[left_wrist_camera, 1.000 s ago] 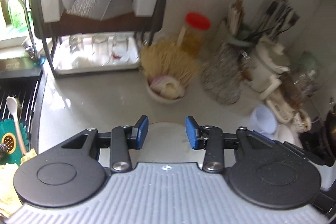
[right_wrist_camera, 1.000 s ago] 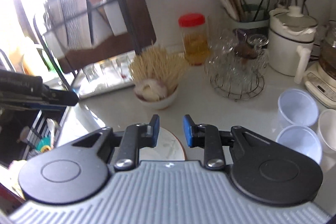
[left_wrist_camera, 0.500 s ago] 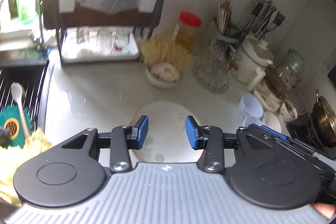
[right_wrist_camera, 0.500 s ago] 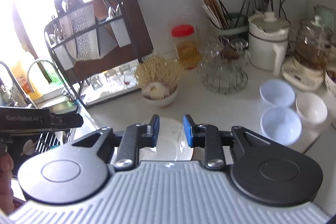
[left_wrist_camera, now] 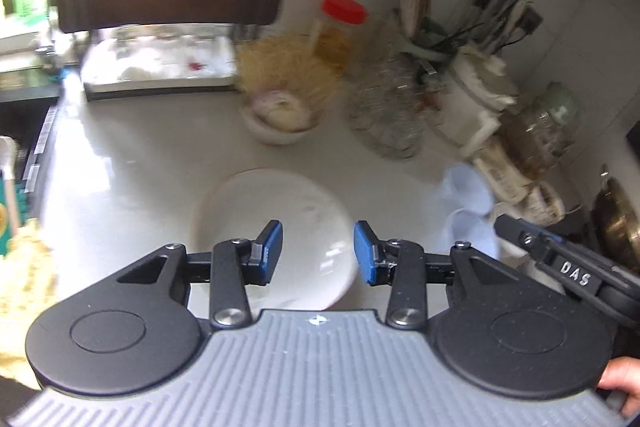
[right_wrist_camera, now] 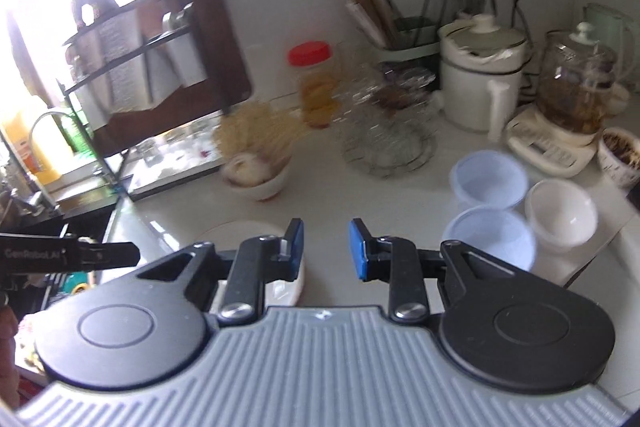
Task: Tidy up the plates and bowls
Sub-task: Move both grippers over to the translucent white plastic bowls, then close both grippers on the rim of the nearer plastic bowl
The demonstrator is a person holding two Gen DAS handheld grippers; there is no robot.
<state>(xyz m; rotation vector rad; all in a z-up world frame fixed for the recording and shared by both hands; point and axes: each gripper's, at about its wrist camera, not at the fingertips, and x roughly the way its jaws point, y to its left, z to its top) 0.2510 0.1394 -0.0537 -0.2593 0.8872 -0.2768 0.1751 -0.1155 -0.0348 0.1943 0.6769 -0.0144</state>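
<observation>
On the pale countertop (right_wrist_camera: 400,203), a white plate (left_wrist_camera: 276,227) lies flat under the left gripper (left_wrist_camera: 318,253), whose blue pads stand apart, holding nothing. The right gripper (right_wrist_camera: 326,245) is likewise parted and empty, the plate at seven o'clock from it. At two o'clock sit two bluish plastic tubs (right_wrist_camera: 488,183) and a white bowl (right_wrist_camera: 560,213), all empty. At twelve, a bowl of garlic (right_wrist_camera: 256,175); at ten, a dish rack (right_wrist_camera: 132,67).

A plate (left_wrist_camera: 276,227) lies on the counter (left_wrist_camera: 152,155); behind it a bowl (left_wrist_camera: 280,131), to its right three tubs (right_wrist_camera: 488,183).
</observation>
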